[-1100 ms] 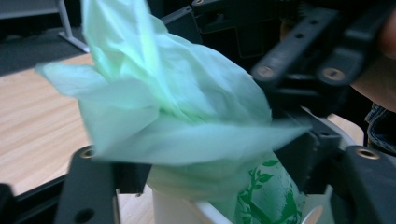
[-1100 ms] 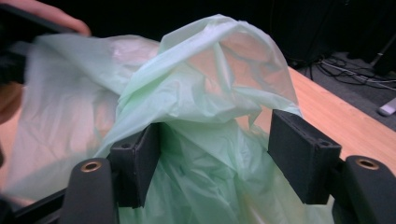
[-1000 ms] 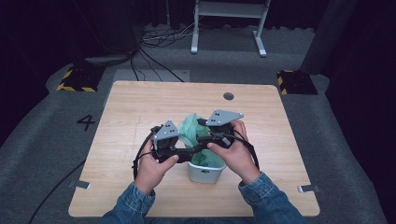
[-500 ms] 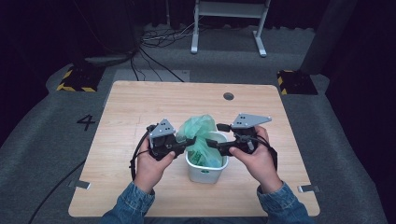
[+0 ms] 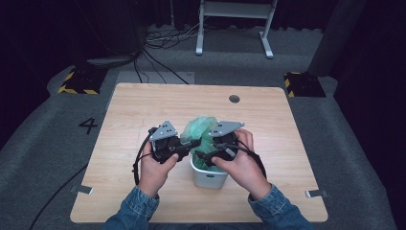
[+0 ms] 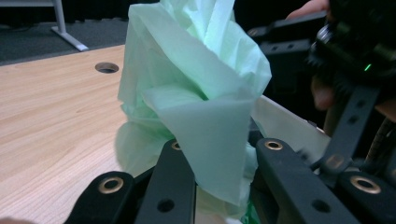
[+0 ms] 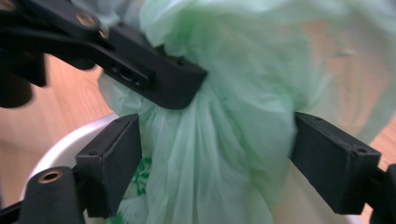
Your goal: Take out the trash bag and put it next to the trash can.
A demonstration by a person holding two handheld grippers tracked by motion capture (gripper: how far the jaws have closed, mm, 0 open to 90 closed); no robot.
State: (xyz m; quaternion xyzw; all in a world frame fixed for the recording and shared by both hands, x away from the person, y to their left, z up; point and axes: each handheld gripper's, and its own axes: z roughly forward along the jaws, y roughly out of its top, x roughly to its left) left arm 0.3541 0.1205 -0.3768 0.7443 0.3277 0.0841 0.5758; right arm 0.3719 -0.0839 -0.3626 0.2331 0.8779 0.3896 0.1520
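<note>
Overhead, your left gripper (image 5: 189, 143) and right gripper (image 5: 203, 155) meet at the green bag (image 5: 203, 132) in the white bin (image 5: 208, 178), near the table's (image 5: 129, 110) front edge. Left gripper view: your jaws pinch the bag (image 6: 196, 93). Right gripper view: your jaws stand apart around the bag (image 7: 243, 116).

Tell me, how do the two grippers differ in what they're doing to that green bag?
The left gripper is shut on the green bag, pinching a fold; the right gripper is open, jaws set wide around the bunched plastic. Both meet at the bag, over the white bin.

green bag (image 5: 203, 130), bunched up, in white bin (image 5: 209, 177)
</note>
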